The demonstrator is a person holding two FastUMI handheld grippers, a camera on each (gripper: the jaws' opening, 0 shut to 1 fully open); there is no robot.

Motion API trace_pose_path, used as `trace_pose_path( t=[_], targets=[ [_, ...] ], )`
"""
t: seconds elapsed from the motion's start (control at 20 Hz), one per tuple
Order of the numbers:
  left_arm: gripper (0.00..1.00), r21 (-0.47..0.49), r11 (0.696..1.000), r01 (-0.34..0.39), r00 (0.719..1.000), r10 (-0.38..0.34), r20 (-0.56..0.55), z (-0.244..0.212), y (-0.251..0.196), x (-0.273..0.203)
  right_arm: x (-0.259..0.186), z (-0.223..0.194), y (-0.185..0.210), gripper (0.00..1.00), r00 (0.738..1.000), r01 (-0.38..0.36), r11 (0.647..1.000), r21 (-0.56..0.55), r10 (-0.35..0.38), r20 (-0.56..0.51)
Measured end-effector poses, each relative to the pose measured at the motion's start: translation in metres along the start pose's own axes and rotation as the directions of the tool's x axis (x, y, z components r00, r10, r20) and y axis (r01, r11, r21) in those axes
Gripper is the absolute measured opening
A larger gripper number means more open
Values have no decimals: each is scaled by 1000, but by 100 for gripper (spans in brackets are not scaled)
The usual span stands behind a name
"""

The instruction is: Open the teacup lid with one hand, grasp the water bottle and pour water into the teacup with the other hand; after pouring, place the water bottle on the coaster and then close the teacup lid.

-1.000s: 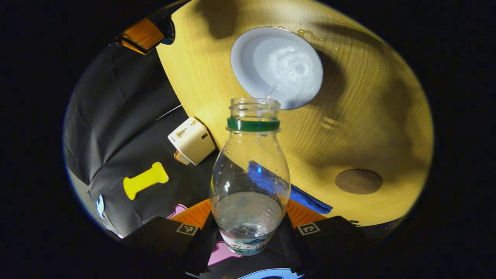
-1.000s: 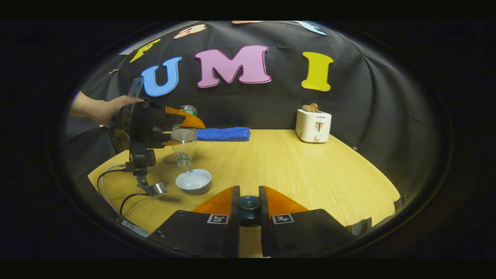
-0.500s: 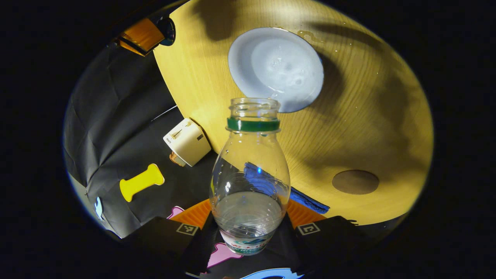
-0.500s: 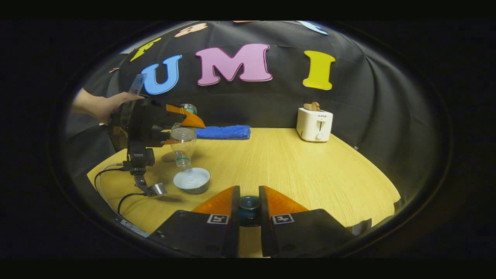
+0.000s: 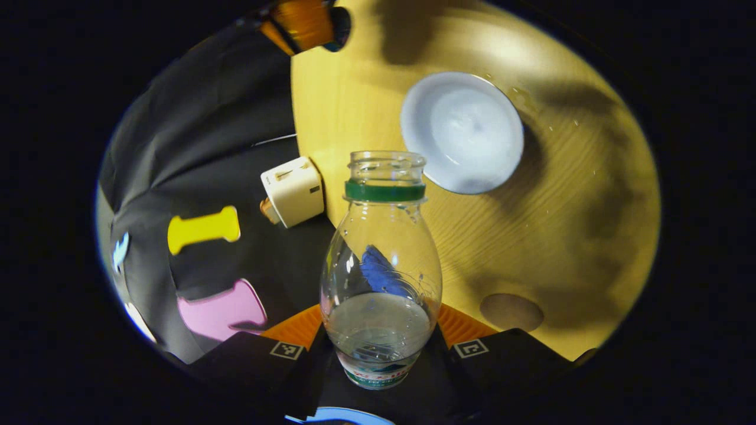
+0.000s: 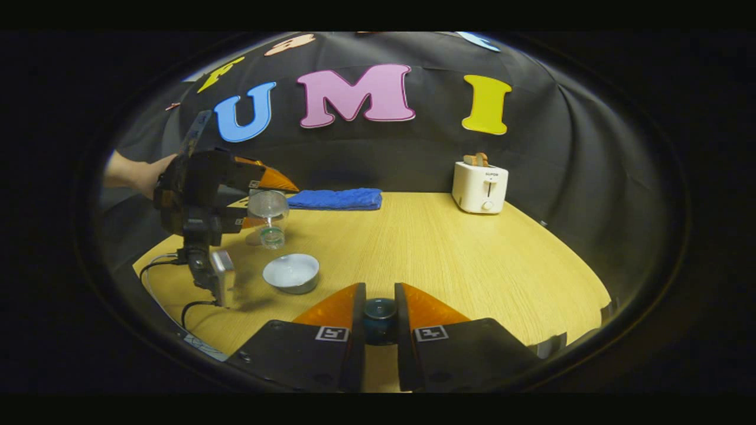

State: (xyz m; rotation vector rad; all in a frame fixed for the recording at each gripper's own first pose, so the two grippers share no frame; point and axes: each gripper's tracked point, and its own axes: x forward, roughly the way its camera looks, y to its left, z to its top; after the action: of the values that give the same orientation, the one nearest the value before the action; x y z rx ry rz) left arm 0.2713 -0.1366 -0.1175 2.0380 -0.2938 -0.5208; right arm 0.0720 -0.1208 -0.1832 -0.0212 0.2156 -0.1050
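left gripper view: steeply down | right gripper view: level, low | shared: table (image 5: 531, 236)

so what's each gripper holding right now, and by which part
The left gripper clamps the clear plastic water bottle by its lower body, near the label. The right gripper pinches the dark teal teacup lid by its knob.

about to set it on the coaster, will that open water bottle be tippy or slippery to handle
The water bottle is clear thin plastic and holds little water, so it is probably light and may tip easily. It has no cap, so tilting could spill. The left tongs grip its lower body; the smooth wall may slip.
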Motion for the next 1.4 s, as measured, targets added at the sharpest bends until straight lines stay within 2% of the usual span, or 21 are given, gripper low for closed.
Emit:
trace_pose_path(
  t=[0.05,0.1,0.2,0.25,0.3,0.4,0.45,0.55,0.6,0.7,0.8,0.9,0.95,1.0,1.05,1.1,1.15,1.2,1.3,1.35,1.4],
  targets=[
    [77,-130,991,19,1000,-20,-7,-6,-4,-4,1,4,1,26,1000,0,1000,-4,0,6],
    [77,-270,962,33,999,-38,-15,-12,-4,-6,2,8,1,25,1000,-1,1000,-10,1,11],
    [76,-533,845,32,999,-43,-8,-24,-4,-7,5,17,6,25,1000,-7,1000,-18,7,23],
    [76,-641,767,8,1000,-22,-13,-30,0,-9,7,21,8,25,1000,-10,1000,-23,10,28],
    [76,-740,673,-3,1000,-4,-8,-31,0,-9,10,23,10,25,999,-11,999,-31,12,33],
    [76,-890,457,-13,1000,9,-10,-37,-3,-3,19,25,18,25,999,-19,999,-42,20,28],
    [76,-940,341,-18,1000,18,-13,-40,-8,3,22,27,23,30,999,-27,999,-40,29,29],
    [76,-993,121,-13,999,44,-8,-44,-21,18,27,33,35,25,998,-43,998,-40,44,39],
    [76,-1000,24,-7,997,75,-5,-44,-22,23,29,37,40,25,998,-49,998,-44,51,44],
    [76,-991,-134,6,988,152,-15,-43,-17,22,34,41,53,25,996,-64,997,-45,66,55],
    [76,-970,-242,16,981,191,-31,-39,-20,19,38,43,63,21,995,-77,996,-46,79,58],
    [76,-938,-342,51,977,214,-25,-34,-22,15,43,43,71,21,994,-87,995,-47,90,57],
    [76,-924,-377,65,975,222,-22,-33,-21,13,46,44,74,30,994,-93,995,-46,95,54],
    [76,-917,-395,63,975,219,-27,-36,-23,12,48,43,77,21,994,-99,994,-44,101,51],
    [76,-913,-405,47,978,205,-41,-39,-26,13,51,43,80,30,993,-104,994,-43,106,47],
    [76,-907,-418,40,979,198,-48,-34,-28,18,52,44,82,25,993,-107,993,-42,109,46],
    [76,-900,-433,41,978,200,-51,-32,-27,19,53,44,83,30,993,-108,993,-42,110,46],
    [76,-895,-443,47,978,202,-49,-30,-28,20,54,45,85,25,993,-109,993,-41,111,45],
    [76,-896,-440,50,981,192,-39,-29,-31,22,54,43,89,30,993,-111,993,-38,113,43],
    [76,-903,-428,42,983,177,-38,-30,-35,22,54,41,92,25,993,-113,993,-37,115,36],
    [76,-910,-413,36,984,175,-41,-31,-37,22,55,38,95,25,992,-119,992,-35,120,28]
  ],
)
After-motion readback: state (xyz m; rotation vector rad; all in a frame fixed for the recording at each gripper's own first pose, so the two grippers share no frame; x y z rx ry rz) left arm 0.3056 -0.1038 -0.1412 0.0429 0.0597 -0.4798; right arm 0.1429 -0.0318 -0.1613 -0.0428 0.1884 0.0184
